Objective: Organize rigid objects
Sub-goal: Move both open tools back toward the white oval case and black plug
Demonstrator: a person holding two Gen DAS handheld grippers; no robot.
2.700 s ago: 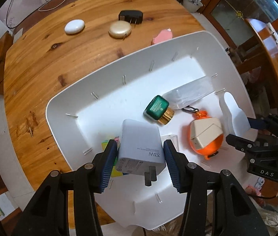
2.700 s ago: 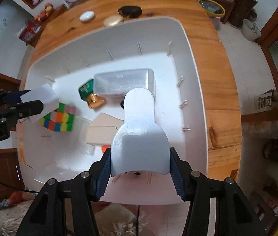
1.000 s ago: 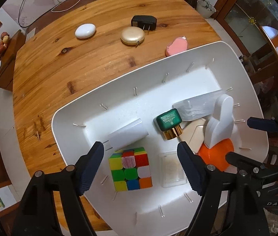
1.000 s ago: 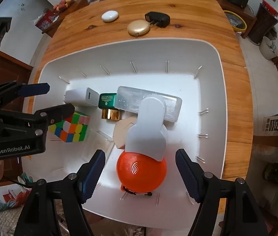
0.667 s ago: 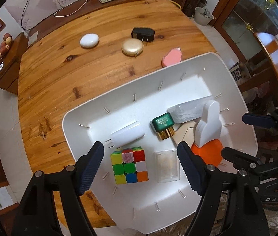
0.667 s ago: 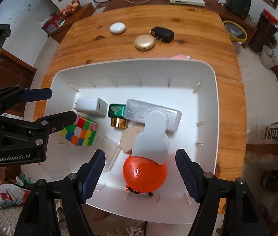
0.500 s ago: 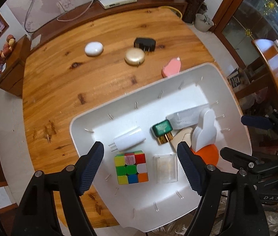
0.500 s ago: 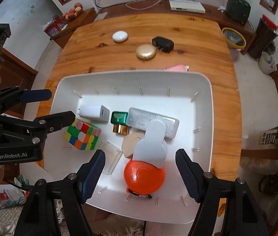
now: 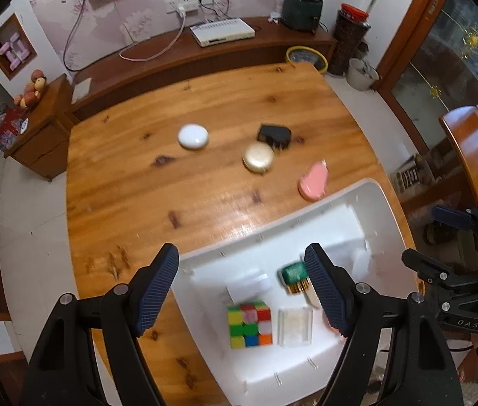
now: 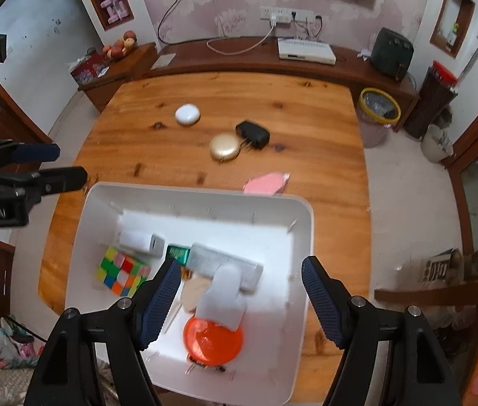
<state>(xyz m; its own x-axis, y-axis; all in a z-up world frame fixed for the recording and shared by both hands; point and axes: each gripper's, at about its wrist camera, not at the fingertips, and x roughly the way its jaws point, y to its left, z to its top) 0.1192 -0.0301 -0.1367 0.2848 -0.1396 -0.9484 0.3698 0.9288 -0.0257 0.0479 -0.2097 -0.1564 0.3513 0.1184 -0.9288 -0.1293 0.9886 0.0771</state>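
Blue ribbed pads face each other across a wide gap on both tools: the left gripper [image 9: 241, 290] and the right gripper [image 10: 240, 301] each hang spread apart with nothing between the fingers, high over the near end of the table.

Below them sits a white tray [image 10: 301, 270] holding a colour cube [image 9: 249, 324] at its left, a white charger [image 10: 141, 243] just beyond the cube, a green-capped bottle [image 9: 293, 273], a clear box [image 9: 295, 325], a grey bar [image 10: 220, 260], and a white scoop-shaped piece [image 10: 223, 299] lying over an orange disc [image 10: 213, 340].

On the bare wooden table [image 10: 272, 108] beyond the tray lie a pink case [image 10: 266, 182] touching the far rim, a gold compact [image 10: 224, 148] beside a black adapter [image 10: 253, 134], and a white pebble [image 10: 187, 115] farther left.

Behind the table a dark wooden bench [image 10: 239, 57] carries a white router [image 10: 306, 51], under pink floral wallpaper with a socket strip [image 10: 283, 14].
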